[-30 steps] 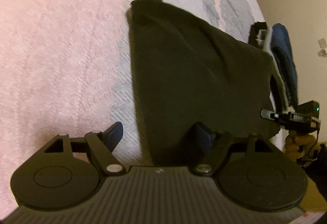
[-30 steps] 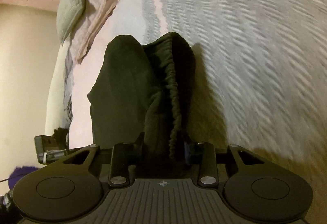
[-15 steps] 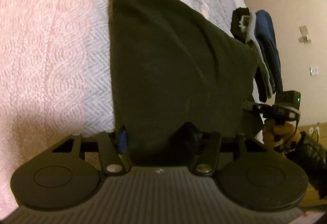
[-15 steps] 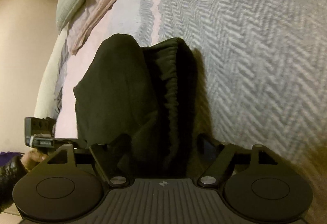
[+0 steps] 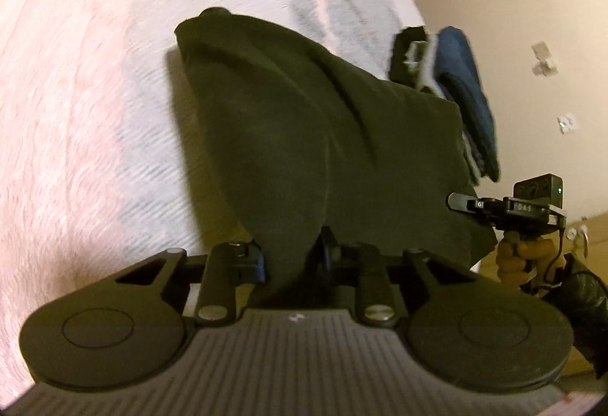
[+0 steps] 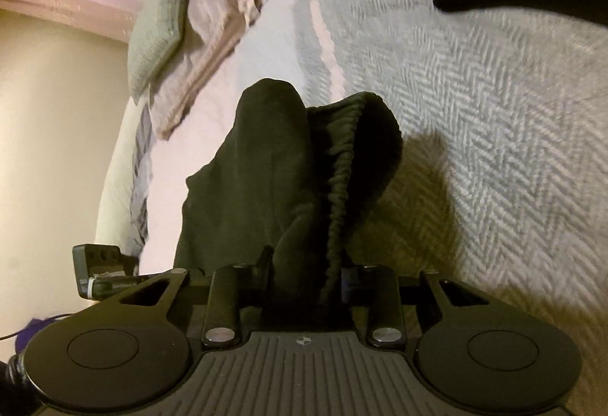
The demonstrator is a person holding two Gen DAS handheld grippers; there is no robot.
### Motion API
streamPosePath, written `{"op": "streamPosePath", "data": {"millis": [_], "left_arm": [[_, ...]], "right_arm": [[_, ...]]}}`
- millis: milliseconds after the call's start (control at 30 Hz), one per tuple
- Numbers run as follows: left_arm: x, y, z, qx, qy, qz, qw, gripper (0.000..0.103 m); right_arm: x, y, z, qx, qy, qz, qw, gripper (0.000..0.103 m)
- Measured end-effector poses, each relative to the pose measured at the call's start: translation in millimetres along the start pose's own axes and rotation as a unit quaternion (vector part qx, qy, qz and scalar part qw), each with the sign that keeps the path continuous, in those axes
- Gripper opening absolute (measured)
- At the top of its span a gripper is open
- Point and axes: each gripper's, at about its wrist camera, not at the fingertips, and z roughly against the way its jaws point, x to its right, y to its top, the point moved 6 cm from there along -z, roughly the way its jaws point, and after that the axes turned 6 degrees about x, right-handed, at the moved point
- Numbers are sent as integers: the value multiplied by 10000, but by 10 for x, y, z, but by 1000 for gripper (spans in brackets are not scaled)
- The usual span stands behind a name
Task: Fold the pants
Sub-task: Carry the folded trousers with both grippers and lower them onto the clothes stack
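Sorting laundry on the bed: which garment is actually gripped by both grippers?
The black pants: left gripper and right gripper both pinch them. The folded blue garment lies untouched beyond.

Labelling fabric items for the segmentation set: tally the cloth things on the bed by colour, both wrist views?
Black: 1, the black fleece pants, held by both claws
Blue: 1, folded blue garment in the stack at the bed edge
Beige: 1, crumpled beige cloth
Grey-green: 1, knitted grey-green pillow
Total: 4; the rest of the stack is too blurred to count.
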Motion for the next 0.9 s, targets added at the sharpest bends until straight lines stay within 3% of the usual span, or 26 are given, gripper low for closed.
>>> {"op": "streamPosePath", "data": {"millis": [300, 500, 700, 900], "left_arm": [[796, 585, 143, -125, -414, -829, 9956, 21], [1746, 1241, -89, -364, -691, -1631, 9835, 21], [2894, 1960, -741, -605, -914, -2373, 9652, 21], [3751, 2512, -1699, -881, -976, -2803, 9509, 21]], "right_arm": [[-472, 185, 835, 961, -266, -243, 9947, 28], [-556, 550, 1583, 1830, -404, -562, 9807, 28], [-247, 1093, 2292, 2577, -410, -899, 9611, 28], [385, 1709, 2683, 2943, -493, -1251, 9462, 28]]}}
